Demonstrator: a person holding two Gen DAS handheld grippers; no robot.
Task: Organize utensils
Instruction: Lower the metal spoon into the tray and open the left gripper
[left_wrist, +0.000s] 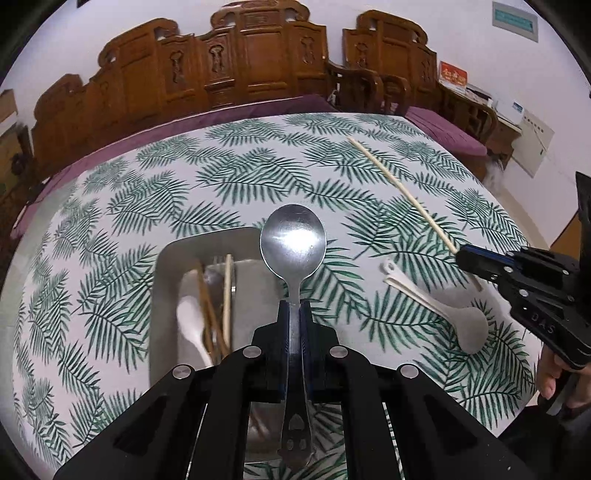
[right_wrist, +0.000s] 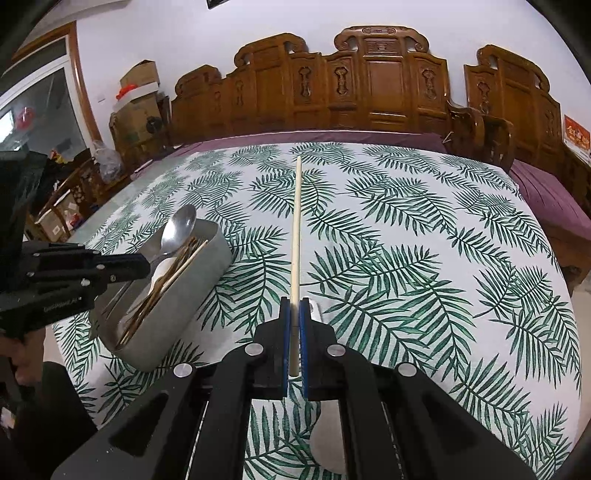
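Note:
My left gripper (left_wrist: 294, 306) is shut on the handle of a metal spoon (left_wrist: 293, 243), whose bowl hangs above the right rim of a metal tray (left_wrist: 166, 258). The tray holds a white spoon (left_wrist: 190, 325), chopsticks (left_wrist: 227, 295) and a fork. My right gripper (right_wrist: 294, 304) is shut on a pale chopstick (right_wrist: 296, 229) that points away over the table. In the left wrist view that gripper (left_wrist: 461, 254) sits at the right with the chopstick (left_wrist: 399, 188) raised. A white plastic spoon (left_wrist: 443, 310) lies on the cloth beneath it. The right wrist view shows the tray (right_wrist: 207, 273) at the left.
A leaf-print cloth (right_wrist: 406, 240) covers the table. Carved wooden benches (right_wrist: 369, 85) with purple cushions line the far side. A hand (left_wrist: 550, 376) grips the right tool at the table's right edge. Boxes (right_wrist: 136, 96) are stacked at the far left.

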